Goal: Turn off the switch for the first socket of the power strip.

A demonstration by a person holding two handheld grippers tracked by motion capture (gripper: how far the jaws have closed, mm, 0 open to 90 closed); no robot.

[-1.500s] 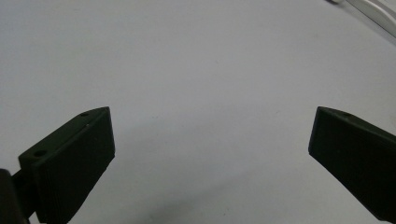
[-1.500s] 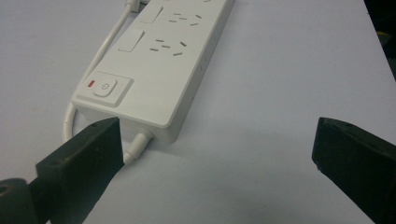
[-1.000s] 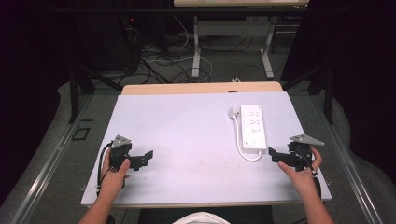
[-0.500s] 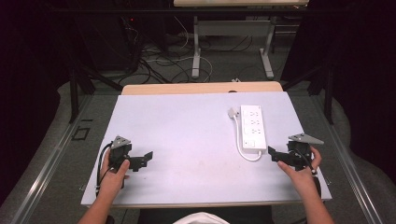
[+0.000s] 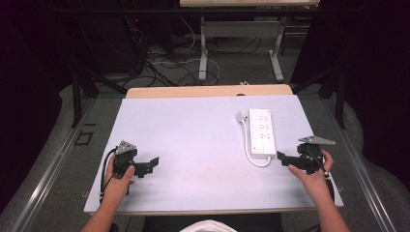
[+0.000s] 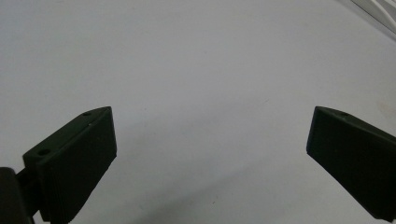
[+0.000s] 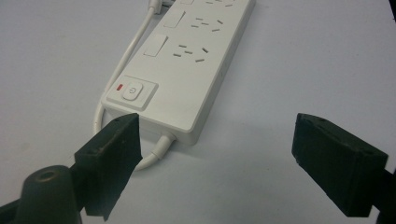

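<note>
A white power strip [image 5: 261, 131] lies on the grey table [image 5: 193, 135] at the right, its cable looped along its left side to a plug [image 5: 240, 116]. In the right gripper view the power strip [image 7: 187, 60] shows its switch end close ahead. My right gripper [image 5: 285, 158] is open just right of the strip's near end, jaws wide apart around nothing [image 7: 215, 163]. My left gripper [image 5: 151, 164] rests at the table's front left, open over bare tabletop [image 6: 210, 154].
A wooden strip [image 5: 208, 91] borders the table's far edge. Beyond it stand table legs [image 5: 203, 48] and loose cables [image 5: 164, 63] on the floor. Metal rails [image 5: 53, 164] run along the floor on both sides.
</note>
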